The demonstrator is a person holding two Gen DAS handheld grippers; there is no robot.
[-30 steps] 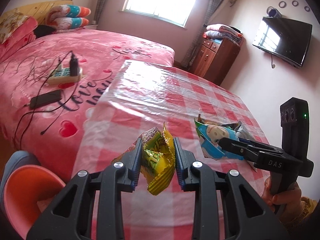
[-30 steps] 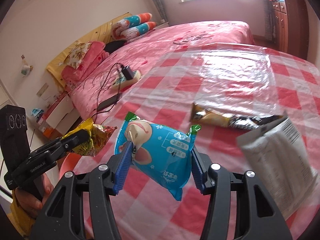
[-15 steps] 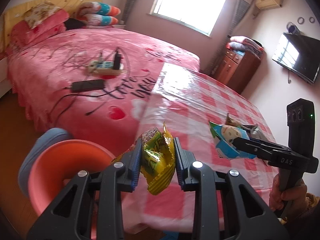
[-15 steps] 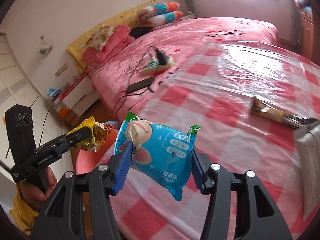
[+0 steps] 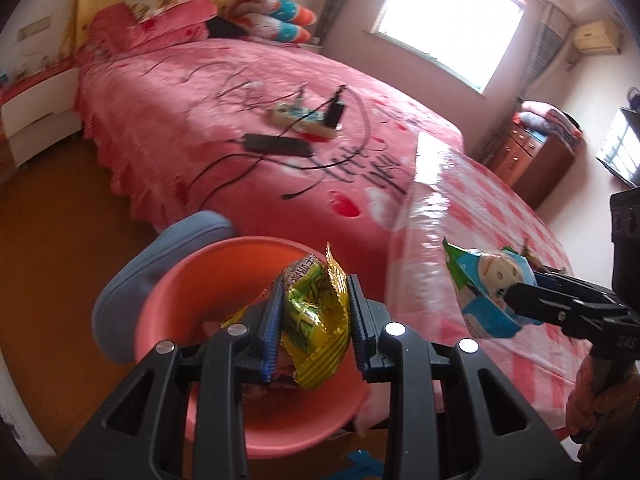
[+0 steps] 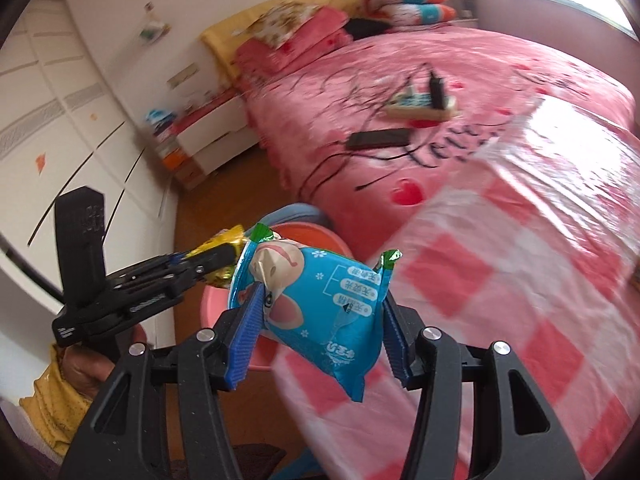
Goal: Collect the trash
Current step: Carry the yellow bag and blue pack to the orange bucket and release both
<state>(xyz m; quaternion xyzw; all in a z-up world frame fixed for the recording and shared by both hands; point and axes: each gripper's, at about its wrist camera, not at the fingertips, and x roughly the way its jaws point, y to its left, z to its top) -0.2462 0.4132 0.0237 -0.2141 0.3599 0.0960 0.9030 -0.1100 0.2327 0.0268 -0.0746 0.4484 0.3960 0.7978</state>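
My left gripper [image 5: 314,320] is shut on a crumpled yellow-green snack wrapper [image 5: 316,316] and holds it over the open pink bin [image 5: 180,300], which holds some scraps. My right gripper [image 6: 320,320] is shut on a blue snack packet [image 6: 324,300] with a cartoon face, above the table's left edge. The right gripper and blue packet [image 5: 488,292] also show at the right of the left wrist view. The left gripper [image 6: 224,258] with the yellow wrapper shows at the left of the right wrist view, over the pink bin [image 6: 308,234].
The table with a pink checked plastic cloth [image 6: 540,280] is at the right. A pink bed [image 5: 240,120] behind carries a power strip [image 5: 304,116], a dark phone-like device [image 5: 276,145] and cables. A blue stool [image 5: 160,256] stands beside the bin. Wooden floor lies at the left.
Both grippers have swung left from over the table to the bin, each still holding its wrapper. The left gripper now hangs over the pink bin.
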